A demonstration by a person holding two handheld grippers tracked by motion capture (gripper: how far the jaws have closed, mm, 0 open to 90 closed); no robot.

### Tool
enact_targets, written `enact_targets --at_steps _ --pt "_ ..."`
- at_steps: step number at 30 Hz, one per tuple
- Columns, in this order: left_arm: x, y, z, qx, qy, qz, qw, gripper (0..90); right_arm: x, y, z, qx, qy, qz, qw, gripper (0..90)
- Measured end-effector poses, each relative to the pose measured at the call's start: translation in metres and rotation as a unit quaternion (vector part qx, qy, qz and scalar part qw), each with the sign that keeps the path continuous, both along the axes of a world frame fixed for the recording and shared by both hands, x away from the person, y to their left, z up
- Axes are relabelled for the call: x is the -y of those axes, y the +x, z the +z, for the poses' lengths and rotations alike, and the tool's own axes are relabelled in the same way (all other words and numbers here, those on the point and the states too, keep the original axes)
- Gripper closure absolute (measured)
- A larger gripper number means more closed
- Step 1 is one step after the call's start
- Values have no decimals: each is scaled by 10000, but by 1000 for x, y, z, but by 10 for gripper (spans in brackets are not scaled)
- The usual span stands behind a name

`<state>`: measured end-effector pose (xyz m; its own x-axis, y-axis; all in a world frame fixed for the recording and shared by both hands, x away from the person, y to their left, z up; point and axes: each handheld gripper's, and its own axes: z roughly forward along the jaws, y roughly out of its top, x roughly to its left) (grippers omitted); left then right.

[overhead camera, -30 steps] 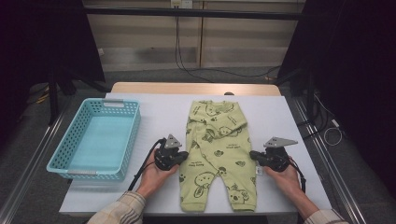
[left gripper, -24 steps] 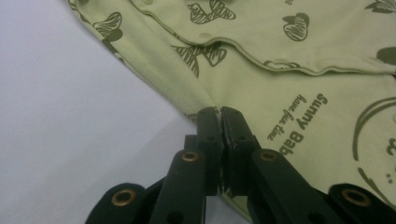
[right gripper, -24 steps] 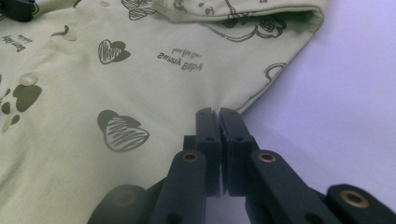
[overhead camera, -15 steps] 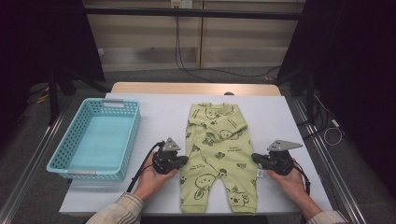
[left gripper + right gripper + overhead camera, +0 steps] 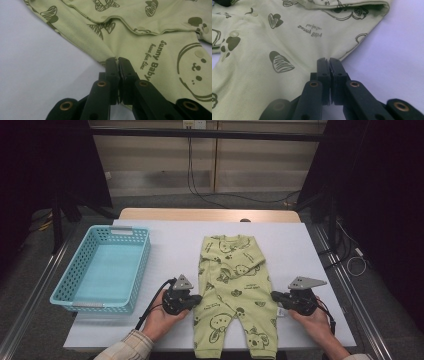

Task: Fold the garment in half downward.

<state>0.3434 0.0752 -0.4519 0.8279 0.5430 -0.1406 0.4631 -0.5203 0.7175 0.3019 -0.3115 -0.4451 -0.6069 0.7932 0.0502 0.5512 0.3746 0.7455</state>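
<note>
The romper's (image 5: 232, 290) leg cuffs run off the high view's bottom edge.

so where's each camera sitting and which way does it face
high view: above the person's side, facing forward and down on the white table; both hands, left gripper and right gripper show.
left gripper view: rides the left gripper, its shut jaws pinching the pale green printed baby romper.
right gripper view: rides the right gripper, shut jaws on the romper's other edge.
All share the romper.

Black tool (image 5: 196, 298), brass rivets, seemingly plaid sleeve (image 5: 127, 349).
</note>
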Motion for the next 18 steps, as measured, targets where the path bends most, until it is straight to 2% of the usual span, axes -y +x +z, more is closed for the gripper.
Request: enact_targets --at_steps 5,8,14,18 --pt "-1 -7 0 25 45 21 10000 871 0 -8 1 66 30 21 10000 878" --pt "-2 -10 1 3 40 -48 10000 871 0 -13 2 67 33 54 10000 879" --pt "-7 -19 3 8 -42 -52 10000 867 -3 -23 3 27 121 129 9998 877" --pt "-7 -20 2 -45 -41 -93 9999 866 -4 -27 4 30 140 110 9998 876"
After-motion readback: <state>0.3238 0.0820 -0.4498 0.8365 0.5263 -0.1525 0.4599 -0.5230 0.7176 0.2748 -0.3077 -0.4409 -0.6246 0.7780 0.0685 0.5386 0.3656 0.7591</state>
